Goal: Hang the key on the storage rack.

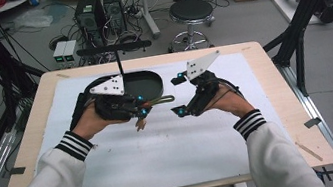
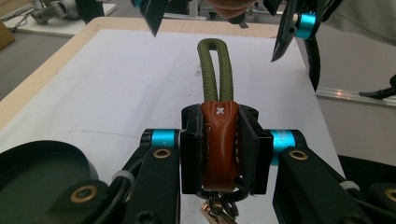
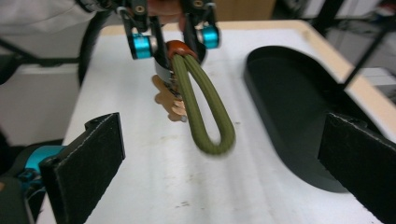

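We log the key strap clamped between the jaws of the left gripper by its brown leather sleeve, off the worktop. Its olive rope loop projects straight ahead of the left gripper toward the right gripper, and a metal ring with a small tan charm hangs below the sleeve. In the right gripper view, the loop's far end sits ahead of and between that gripper's jaws, which stand wide apart with neither pad touching it. In the high view, the two grippers face each other over the white mat, the left gripper just beside the near rim of the black oval tray, which lies behind both grippers.
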Demonstrator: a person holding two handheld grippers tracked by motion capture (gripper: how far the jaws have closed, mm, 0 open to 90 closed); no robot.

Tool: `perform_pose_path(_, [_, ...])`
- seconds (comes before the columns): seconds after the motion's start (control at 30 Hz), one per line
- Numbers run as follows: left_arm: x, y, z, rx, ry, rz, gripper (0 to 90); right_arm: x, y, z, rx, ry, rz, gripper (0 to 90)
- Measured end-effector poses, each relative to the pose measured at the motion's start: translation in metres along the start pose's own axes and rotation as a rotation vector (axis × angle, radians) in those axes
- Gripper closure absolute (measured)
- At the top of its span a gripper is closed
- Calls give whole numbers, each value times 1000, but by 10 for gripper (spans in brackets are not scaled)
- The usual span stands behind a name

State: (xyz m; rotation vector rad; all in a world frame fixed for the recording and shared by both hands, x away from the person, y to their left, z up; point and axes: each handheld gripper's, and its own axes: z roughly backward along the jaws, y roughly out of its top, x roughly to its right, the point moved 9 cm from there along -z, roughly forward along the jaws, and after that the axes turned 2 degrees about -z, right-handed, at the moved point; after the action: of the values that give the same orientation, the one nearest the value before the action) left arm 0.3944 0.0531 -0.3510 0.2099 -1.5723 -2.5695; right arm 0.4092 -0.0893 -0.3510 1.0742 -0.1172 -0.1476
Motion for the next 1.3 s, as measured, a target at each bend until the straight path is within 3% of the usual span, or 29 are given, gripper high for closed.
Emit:
perform_pose_path(0.2, [-17, 3, 18, 52, 100, 58, 725, 5, -12, 29, 63, -148, -71, 3])
perform_pose_path(0.33, [-30, 3, 34, 91, 173, 88, 725, 3, -30, 51, 103, -226, -107, 3])
perform_pose_path(0.47, [-48, 1, 48, 112, 293, 116, 725, -4, -51, 68, 128, -287, -135, 3])
perform_pose_path(0.63, [-63, -2, 59, 119, 417, 130, 725, -9, -72, 86, 211, -369, -173, 3])
perform_pose_path(0.9, [-83, -8, 72, 124, 548, 166, 725, -11, -106, 100, 294, -501, -238, 3])
perform_pose_path(1.03, [-92, -11, 77, 130, 601, 188, 725, -11, -119, 102, 317, -563, -241, 3])
perform_pose_path(1.17, [-101, -16, 85, 135, 655, 212, 725, -11, -127, 105, 336, -605, -231, 3])
perform_pose_path(1.3, [-109, -20, 92, 139, 700, 235, 725, -13, -131, 109, 387, -615, -227, 3])
